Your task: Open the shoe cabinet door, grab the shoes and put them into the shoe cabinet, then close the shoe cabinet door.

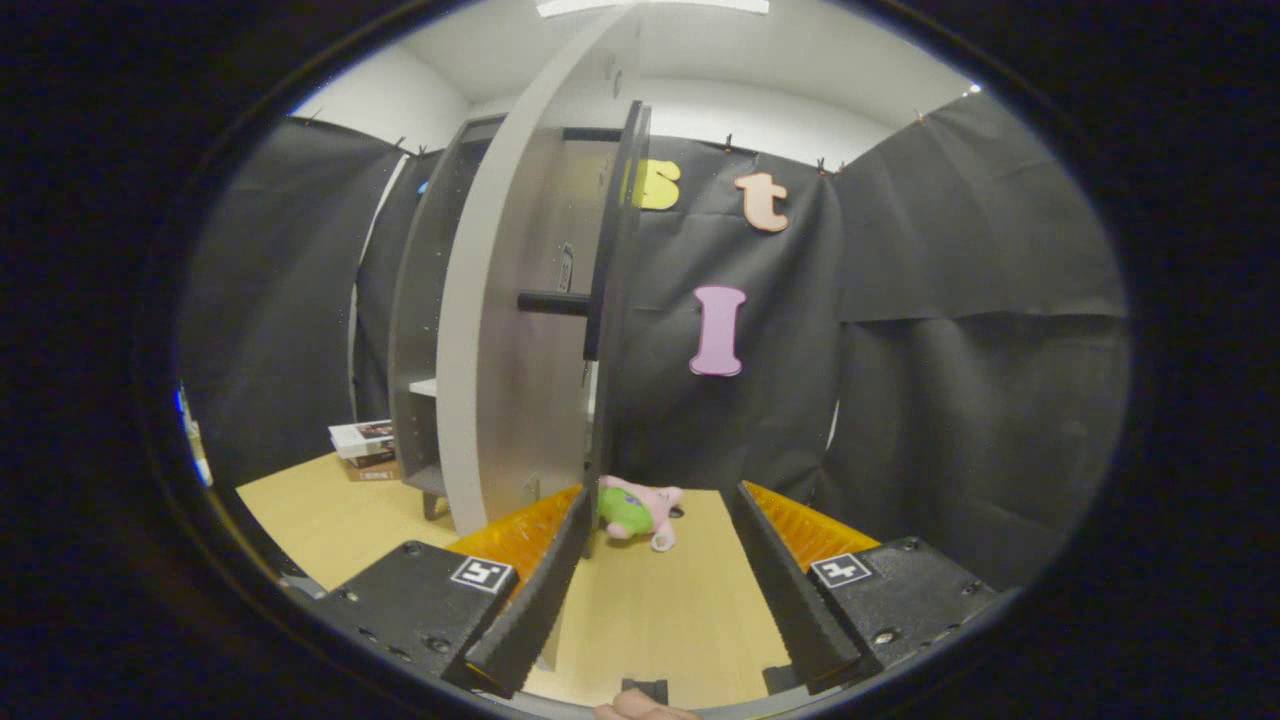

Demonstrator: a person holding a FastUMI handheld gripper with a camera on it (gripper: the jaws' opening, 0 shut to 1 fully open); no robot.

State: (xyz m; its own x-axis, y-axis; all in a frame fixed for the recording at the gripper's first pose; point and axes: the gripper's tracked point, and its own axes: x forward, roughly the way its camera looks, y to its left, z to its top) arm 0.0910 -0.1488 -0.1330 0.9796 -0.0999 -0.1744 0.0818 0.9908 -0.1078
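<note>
Just ahead of the gripper [655,560] the cabinet door [510,330] stands swung open, edge-on to the camera, with its dark bar handle [553,302] sticking out about halfway up. The cabinet [420,330] itself sits behind it on short legs, and a pale shelf [424,387] shows inside. The fingers are spread wide with nothing between them but bare wood floor [650,610], so it's holding nothing right now. The left finger sits right next to the door's bottom edge; can't tell if it's actually touching.

The shoe [640,512] lies on the floor beyond the fingertips, by the foot of the door and close to the black cloth wall [900,380]. It's pink with a green patch and looks like a soft, plushy slipper, and I only make out one, if it really is a shoe. My guess is it's light and squishy, so it'll give under the pads rather than slip, and there's no real risk of breaking it. I'd pinch it across the body or the thicker upper part, not the thin loop at the end, since floppy bits tend to sag and swing. The door looks like stiff board, so it should swing shut with a push on its face or handle.

A stack of books [365,445] sits on the floor left of the cabinet, out of the way.
</note>
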